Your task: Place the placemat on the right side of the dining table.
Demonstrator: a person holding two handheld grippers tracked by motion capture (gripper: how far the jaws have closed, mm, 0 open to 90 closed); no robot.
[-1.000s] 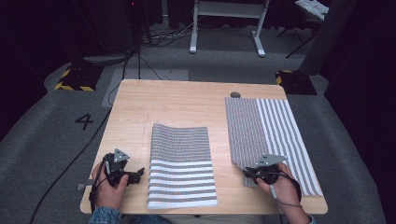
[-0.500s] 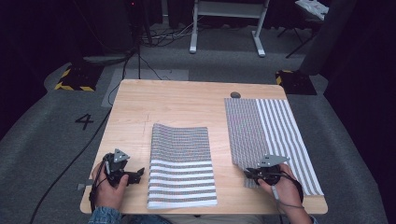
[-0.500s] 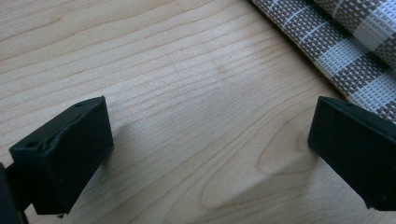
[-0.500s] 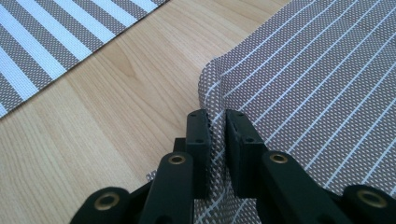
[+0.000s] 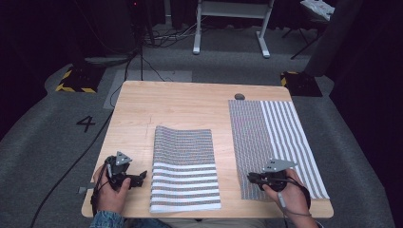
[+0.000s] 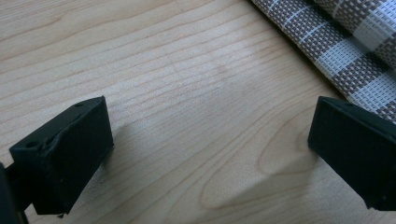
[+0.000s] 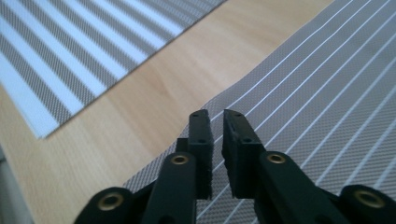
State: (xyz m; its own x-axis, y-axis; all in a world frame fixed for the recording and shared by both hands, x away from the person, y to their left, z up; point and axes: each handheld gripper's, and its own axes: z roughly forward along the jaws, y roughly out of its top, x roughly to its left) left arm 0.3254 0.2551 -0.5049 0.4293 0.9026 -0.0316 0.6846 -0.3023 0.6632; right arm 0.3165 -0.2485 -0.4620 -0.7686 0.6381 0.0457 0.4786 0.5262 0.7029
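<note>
Starting at lower left, our left claw (image 5: 141,176) gapes empty beside the middle mat (image 5: 185,168); lower right, our right claw (image 5: 250,178) is nearly closed over the right mat (image 5: 275,142), whose thin corner could slip free.

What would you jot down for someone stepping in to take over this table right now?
Left gripper: jaws wide open, empty, low over bare wood beside the folded striped mat.
Right gripper: jaws nearly shut, only a thin gap, poised at the near left edge of the flat mat; whether they pinch it, I cannot tell.
Things: both mats lie on the table, folded one in the middle, flat one at the right.
Done: one mat looks folded.
Left: probably the flat one.
</note>
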